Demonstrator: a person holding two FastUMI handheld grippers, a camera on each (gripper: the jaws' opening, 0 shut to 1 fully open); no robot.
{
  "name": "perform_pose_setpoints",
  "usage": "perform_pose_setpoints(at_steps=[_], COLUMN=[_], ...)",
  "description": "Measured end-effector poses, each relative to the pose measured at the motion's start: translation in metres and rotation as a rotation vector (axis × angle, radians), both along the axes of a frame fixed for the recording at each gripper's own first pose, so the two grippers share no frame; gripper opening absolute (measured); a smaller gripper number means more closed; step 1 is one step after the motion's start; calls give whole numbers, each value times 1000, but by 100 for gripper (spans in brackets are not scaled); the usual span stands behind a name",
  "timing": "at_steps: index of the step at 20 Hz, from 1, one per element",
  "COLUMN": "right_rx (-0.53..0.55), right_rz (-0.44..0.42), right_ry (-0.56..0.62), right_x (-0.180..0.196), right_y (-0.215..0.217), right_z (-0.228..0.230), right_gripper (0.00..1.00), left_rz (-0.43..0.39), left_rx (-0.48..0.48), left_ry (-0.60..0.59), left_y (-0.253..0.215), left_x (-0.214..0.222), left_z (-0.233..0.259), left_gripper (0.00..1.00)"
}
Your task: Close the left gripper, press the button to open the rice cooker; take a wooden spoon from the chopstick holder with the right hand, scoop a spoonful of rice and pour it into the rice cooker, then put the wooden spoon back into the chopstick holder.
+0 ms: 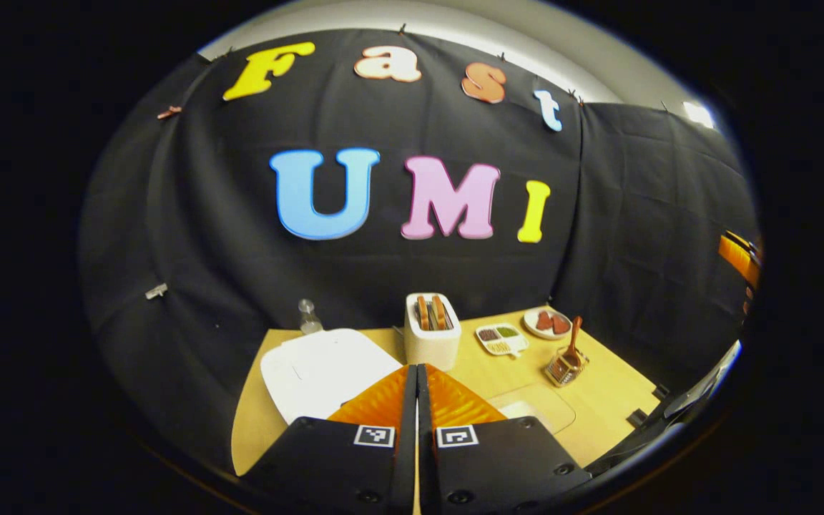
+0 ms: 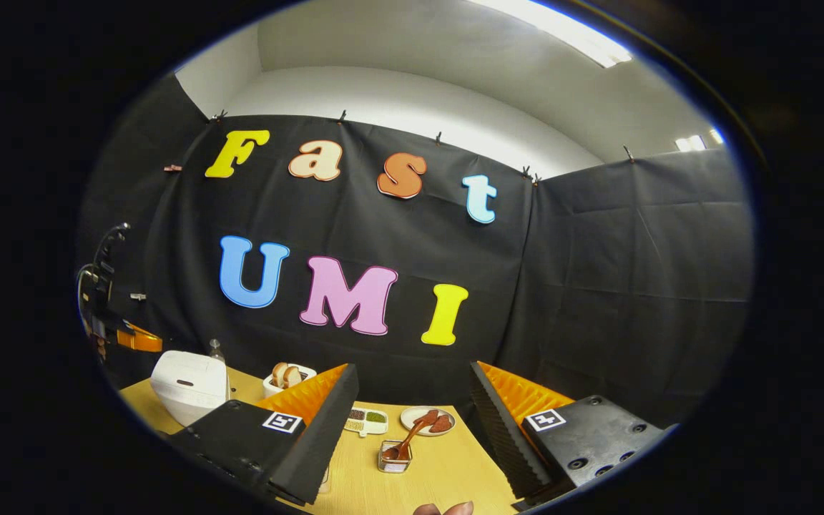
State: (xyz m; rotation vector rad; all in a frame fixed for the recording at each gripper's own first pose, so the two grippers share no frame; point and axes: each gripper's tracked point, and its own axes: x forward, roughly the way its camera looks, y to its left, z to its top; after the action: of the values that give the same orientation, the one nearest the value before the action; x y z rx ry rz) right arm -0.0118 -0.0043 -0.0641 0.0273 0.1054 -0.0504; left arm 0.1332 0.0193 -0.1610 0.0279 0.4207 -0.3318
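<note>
Rice cooker (image 1: 322, 372) lid down, lower left; left gripper (image 1: 417, 390) jaws closed, right gripper (image 2: 412, 415) jaws apart; button press next.

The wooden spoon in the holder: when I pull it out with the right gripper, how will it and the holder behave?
The spoon looks rigid and light, so it should lift without flexing. It leans in the holder rather than standing straight, so a sideways pull may drag the rim. The holder looks small and light, standing free on the table, so it could tip or slide. The right gripper is open.
</note>
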Motion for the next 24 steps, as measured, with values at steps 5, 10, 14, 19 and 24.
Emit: perform_pose_setpoints(at_steps=[5,10,14,19,24], right_rx=[-5,-13,-17,-22,-22], right_rz=[-22,-41,-63,-74,-77], right_ry=[9,18,18,29,41], right_x=[-2,-1,-2,-1,0], right_y=[-6,-11,-14,-15,-14], right_z=[-5,-8,-10,-12,-17], right_gripper=[97,97,97,97,97], left_rz=[29,18,-14,-19,-15], left_rx=[104,104,95,112,120], left_ry=[116,242,336,373,393], left_y=[41,55,54,56,60], left_x=[42,77,86,91,92], left_z=[-53,-94,-119,-132,-138], left_gripper=[7,7,6,7,7])
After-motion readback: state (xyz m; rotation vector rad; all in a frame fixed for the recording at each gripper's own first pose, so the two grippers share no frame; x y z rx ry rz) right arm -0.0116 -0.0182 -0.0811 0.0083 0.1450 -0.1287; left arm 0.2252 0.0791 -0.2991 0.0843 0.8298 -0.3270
